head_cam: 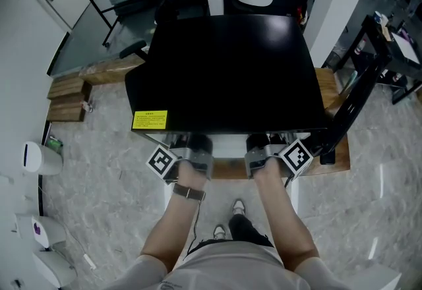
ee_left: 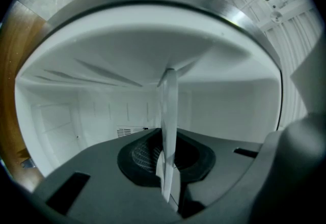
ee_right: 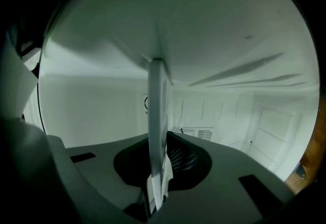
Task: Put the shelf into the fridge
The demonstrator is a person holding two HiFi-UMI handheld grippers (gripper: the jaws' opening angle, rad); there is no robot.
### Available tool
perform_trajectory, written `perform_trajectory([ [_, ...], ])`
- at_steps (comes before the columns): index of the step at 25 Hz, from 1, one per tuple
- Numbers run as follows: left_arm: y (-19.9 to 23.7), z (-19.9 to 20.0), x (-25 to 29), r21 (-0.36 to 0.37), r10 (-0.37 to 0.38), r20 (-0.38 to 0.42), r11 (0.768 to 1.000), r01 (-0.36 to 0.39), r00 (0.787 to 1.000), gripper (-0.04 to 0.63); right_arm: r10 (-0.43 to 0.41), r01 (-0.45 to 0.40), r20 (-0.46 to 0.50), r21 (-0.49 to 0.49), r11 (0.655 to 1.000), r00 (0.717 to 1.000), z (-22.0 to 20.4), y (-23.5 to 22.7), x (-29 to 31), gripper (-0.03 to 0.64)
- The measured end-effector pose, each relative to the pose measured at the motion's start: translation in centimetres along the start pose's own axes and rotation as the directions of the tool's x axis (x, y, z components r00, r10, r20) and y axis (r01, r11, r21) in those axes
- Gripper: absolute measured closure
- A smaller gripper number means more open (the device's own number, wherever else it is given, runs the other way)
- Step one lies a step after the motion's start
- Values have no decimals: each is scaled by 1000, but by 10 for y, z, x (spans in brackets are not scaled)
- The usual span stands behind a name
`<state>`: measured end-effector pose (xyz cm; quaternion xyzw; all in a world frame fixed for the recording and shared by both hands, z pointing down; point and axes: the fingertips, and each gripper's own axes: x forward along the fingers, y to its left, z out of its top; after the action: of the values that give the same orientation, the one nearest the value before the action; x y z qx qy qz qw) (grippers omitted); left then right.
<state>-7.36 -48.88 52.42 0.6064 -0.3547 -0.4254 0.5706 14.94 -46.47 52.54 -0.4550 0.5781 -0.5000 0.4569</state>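
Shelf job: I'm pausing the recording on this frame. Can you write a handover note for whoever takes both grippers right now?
Left gripper: shut on the near edge of the shelf.
Right gripper: shut on the same edge, further right.
Position: the person stands at the front of the black-topped fridge. Both gripper views look into its white interior, with the shelf reaching inward.
Done: shelf gripped and brought into the opening.
Left: push it fully in, seat it, then open both grippers. I cannot tell whether it already rests on any supports.
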Motion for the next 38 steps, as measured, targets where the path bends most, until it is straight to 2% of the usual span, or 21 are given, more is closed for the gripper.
perform_trajectory([
  [14, -6, -6, -3, 12, -31, 6, 999, 31, 999, 568, 41, -42, 12, 14, 999, 999, -1, 7, 1, 569],
  [18, -7, -17, -12, 1, -28, -11, 1000, 28, 1000, 568, 18, -18, 9, 35, 999, 1000, -12, 2, -12, 569],
  [24, 3, -29, -37, 2, 3, -25, 1000, -2, 1000, 568, -15, 15, -26, 16, 1000, 1000, -31, 0, -39, 569],
  [38, -20, -73, -116, 13, -13, -150, 1000, 16, 989, 589, 15, -17, -98, -15, 1000, 995, -87, 27, -110, 594],
])
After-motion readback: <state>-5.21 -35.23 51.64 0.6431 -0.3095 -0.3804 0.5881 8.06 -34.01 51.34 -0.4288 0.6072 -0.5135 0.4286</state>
